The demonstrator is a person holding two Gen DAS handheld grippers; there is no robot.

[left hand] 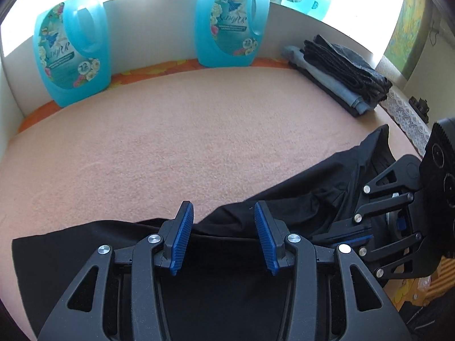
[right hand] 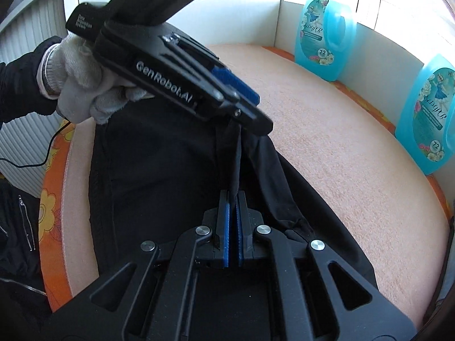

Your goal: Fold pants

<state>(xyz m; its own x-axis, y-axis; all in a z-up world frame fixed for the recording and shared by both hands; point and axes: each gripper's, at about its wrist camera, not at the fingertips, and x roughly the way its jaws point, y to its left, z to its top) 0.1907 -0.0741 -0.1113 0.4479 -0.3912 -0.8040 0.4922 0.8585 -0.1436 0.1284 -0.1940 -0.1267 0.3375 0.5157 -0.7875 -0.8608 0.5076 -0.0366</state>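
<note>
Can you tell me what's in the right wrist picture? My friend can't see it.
The right gripper is shut on a fold of the black pants lying on a peach towel. Just above, a white-gloved hand holds the left gripper over the pants, and two blue detergent bottles stand at the back.

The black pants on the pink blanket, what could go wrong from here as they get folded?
1. The right gripper pinches only a thin ridge of the black pants; a pull might slip it free.
2. The left gripper is open, holding nothing, so a one-sided lift could bunch the cloth.
3. A wide sweep might knock the folded stack.
</note>
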